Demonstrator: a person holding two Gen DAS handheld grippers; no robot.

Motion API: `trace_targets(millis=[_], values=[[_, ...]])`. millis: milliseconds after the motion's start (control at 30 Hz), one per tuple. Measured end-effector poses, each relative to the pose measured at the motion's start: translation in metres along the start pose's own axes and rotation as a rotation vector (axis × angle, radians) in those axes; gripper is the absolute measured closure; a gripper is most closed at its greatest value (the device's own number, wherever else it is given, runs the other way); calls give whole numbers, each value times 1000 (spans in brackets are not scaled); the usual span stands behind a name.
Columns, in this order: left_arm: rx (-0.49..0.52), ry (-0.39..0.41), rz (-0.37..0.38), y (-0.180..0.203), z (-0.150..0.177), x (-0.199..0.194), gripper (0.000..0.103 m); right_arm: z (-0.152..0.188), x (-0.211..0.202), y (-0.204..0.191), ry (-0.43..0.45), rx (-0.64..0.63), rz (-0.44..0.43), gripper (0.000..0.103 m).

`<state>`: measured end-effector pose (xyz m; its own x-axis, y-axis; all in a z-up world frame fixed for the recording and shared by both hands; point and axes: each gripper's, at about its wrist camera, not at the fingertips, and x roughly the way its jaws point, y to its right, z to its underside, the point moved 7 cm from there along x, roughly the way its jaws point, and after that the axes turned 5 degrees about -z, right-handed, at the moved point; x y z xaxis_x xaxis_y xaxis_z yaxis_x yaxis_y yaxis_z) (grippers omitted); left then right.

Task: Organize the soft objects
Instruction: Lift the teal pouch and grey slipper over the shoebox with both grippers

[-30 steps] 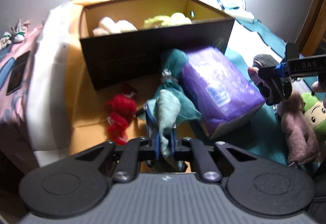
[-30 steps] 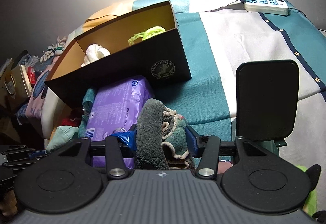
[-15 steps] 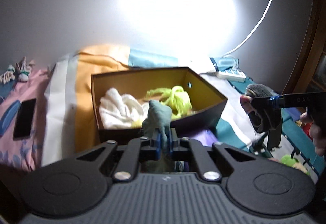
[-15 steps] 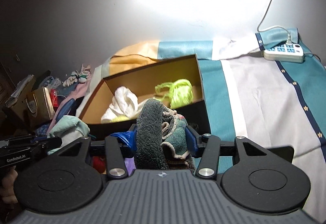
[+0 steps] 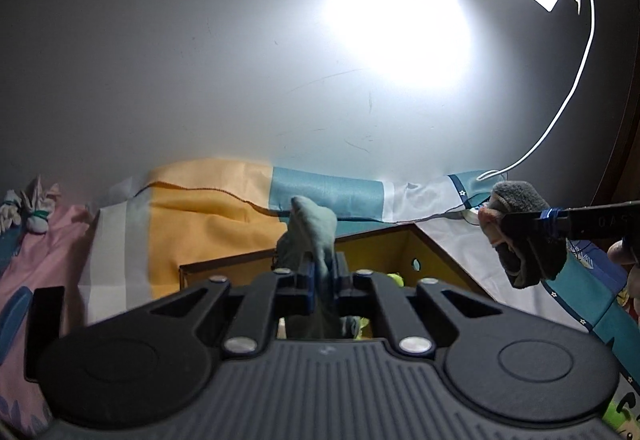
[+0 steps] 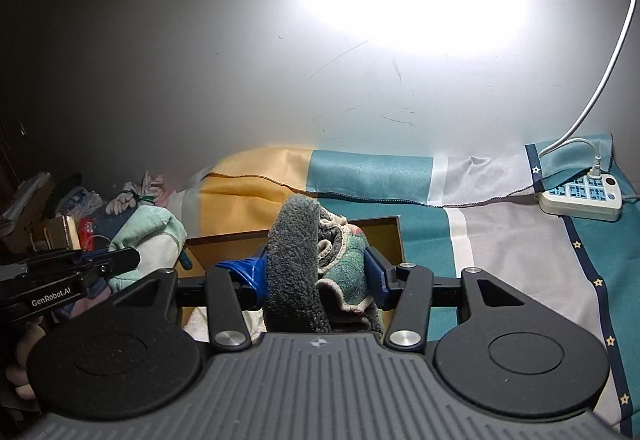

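I work in a home bedroom: a striped bedsheet [image 6: 500, 240] spreads below me, a power strip [image 6: 580, 199] lying far right by the white wall [image 6: 200, 59].

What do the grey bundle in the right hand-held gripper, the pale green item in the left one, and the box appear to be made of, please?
Grey bundle: plush fleece or terry, by its fuzzy matte pile; a teal looped layer is folded in.
Pale green item: thin, smooth woven cloth, limp and creased.
Box: probably stiff cardboard, matte, dark outside with a yellow lining and thin straight edges.
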<state>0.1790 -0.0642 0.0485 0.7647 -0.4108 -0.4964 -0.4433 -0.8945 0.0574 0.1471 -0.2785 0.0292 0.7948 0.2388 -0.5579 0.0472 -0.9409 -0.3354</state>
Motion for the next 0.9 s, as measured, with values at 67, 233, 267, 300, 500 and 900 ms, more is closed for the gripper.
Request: trace_targets(millis=[67,233,267,300,500,900], values=[[-24,-28,-1,-1,1,18,99,3,17,3,-30,-26,26,69],[-70,-94,-7,-4,13,57,99,16,50,12,-79,-57,74,69],[-78,-105,-5,-3,15,63,99,18,56,13,-86,-70,83,69],[-83,-115,-4,-2,17,69,99,21,60,13,-90,-84,91,69],[-84,-174,-10,4,32,98,99,38,89,17,-143,-162,131,67],[-81,-257,-50,3,51,133,64,50,112,27,-161,-203,128,63]])
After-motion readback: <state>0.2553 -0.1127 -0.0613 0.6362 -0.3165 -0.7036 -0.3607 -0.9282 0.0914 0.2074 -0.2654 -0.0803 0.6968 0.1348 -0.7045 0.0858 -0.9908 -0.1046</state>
